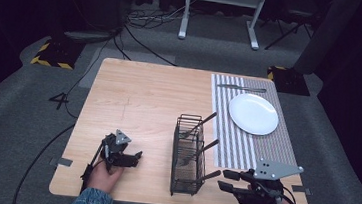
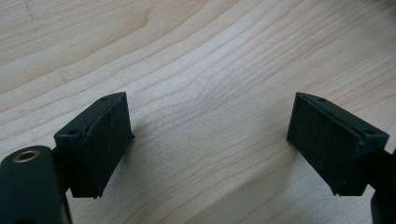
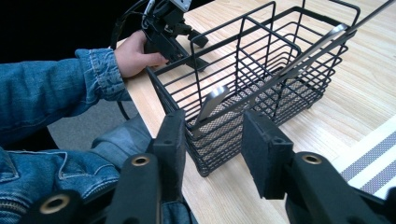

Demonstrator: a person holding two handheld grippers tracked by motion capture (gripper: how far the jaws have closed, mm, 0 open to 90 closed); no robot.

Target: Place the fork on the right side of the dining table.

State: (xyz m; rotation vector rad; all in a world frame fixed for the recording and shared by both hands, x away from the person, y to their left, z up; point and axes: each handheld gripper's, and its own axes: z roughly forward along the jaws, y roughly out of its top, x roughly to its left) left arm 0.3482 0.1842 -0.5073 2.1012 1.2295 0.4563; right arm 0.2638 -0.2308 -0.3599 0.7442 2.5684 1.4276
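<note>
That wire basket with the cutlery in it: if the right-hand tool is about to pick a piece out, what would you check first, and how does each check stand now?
1. Right gripper empty: ok, nothing sits between its fingers.
2. Right gripper open enough for a handle: ok, there is a gap between the fingers.
3. Cutlery handle within reach: ok, it sticks out of the wire basket toward the right gripper.
4. Basket upright on the table: ok.
5. Left gripper out of the way: ok, open and empty, left of the basket.
6. Plate and striped placemat free for cutlery: ok; a knife already lies beyond the plate.
</note>
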